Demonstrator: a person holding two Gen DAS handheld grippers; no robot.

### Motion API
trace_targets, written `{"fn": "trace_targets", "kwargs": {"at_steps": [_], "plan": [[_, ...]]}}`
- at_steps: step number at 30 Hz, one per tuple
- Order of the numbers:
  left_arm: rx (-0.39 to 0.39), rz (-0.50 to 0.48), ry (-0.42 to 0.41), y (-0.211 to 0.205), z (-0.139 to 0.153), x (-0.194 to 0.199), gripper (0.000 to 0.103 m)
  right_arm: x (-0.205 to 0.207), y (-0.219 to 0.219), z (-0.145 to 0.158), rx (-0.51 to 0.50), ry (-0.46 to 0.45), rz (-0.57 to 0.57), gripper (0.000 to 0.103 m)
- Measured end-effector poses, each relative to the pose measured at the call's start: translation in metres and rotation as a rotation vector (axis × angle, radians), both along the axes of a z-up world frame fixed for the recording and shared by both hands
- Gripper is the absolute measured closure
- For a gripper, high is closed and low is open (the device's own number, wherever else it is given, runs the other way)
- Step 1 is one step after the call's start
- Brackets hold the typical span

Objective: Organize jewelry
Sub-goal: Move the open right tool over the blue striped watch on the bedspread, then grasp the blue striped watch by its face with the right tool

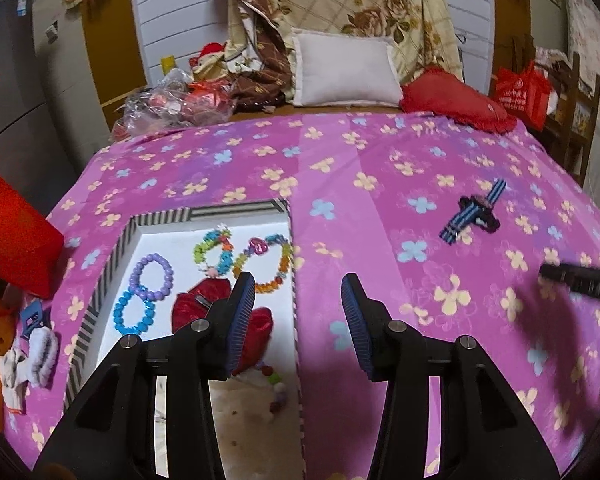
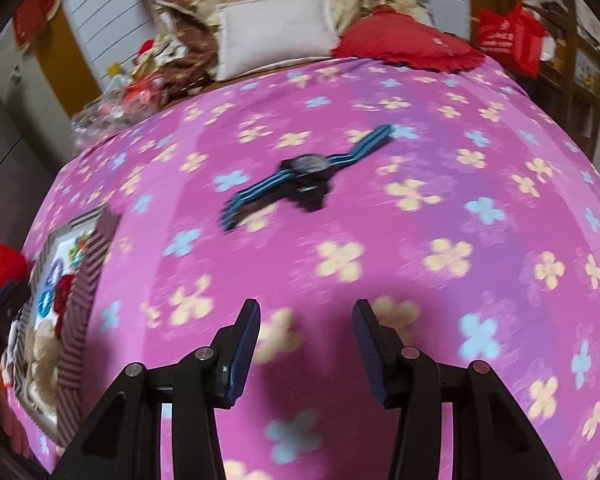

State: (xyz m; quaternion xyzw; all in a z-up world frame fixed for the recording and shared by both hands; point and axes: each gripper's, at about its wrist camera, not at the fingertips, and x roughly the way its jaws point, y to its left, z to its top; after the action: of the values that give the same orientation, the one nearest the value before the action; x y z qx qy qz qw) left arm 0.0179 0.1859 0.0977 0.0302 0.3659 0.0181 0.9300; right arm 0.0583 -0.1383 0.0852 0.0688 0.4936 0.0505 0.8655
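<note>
A watch with a blue striped strap (image 1: pixel 473 211) lies on the pink flowered bedspread; in the right wrist view the watch (image 2: pixel 306 170) lies ahead of my open, empty right gripper (image 2: pixel 305 320). A striped-rim box (image 1: pixel 162 217) holds purple (image 1: pixel 153 276), blue (image 1: pixel 134 312) and multicolour (image 1: pixel 216 251) bead bracelets and red fabric items (image 1: pixel 204 300); the box (image 2: pixel 80 280) also shows at the left of the right wrist view. My left gripper (image 1: pixel 298 292) is open and empty over the box's right edge. The right gripper's tip (image 1: pixel 580 278) shows at far right.
A white pillow (image 1: pixel 342 70) and a red cushion (image 1: pixel 456 98) lie at the head of the bed. Plastic bags (image 1: pixel 168 104) sit at the back left. White scrunchies and a blue hair clip (image 1: pixel 32 332) lie left of the box, by a red bag (image 1: pixel 8 232).
</note>
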Motion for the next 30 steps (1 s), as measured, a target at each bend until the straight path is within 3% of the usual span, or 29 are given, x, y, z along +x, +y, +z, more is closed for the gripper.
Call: {"fn": "trace_targets", "kwargs": {"at_steps": [5, 10, 23, 24, 27, 30], "plan": [[-0.017, -0.011, 0.037, -0.005, -0.011, 0.006, 0.059, 0.032, -0.029, -0.007, 0.005, 0.001, -0.053, 0.057], [-0.02, -0.02, 0.067, -0.009, -0.023, 0.011, 0.059, 0.082, -0.046, -0.02, 0.105, 0.037, -0.097, 0.057], [-0.01, -0.047, 0.129, -0.016, -0.047, 0.02, 0.059, 0.169, -0.027, -0.047, 0.272, 0.091, -0.18, 0.057], [-0.006, -0.047, 0.132, -0.017, -0.049, 0.021, 0.059, 0.171, -0.026, -0.047, 0.271, 0.09, -0.187, 0.06], [0.002, -0.052, 0.138, -0.02, -0.052, 0.02, 0.059, 0.172, -0.023, -0.047, 0.253, 0.081, -0.193, 0.096], [0.007, -0.055, 0.141, -0.02, -0.053, 0.02, 0.059, 0.164, -0.027, -0.041, 0.245, 0.065, -0.187, 0.102]]}}
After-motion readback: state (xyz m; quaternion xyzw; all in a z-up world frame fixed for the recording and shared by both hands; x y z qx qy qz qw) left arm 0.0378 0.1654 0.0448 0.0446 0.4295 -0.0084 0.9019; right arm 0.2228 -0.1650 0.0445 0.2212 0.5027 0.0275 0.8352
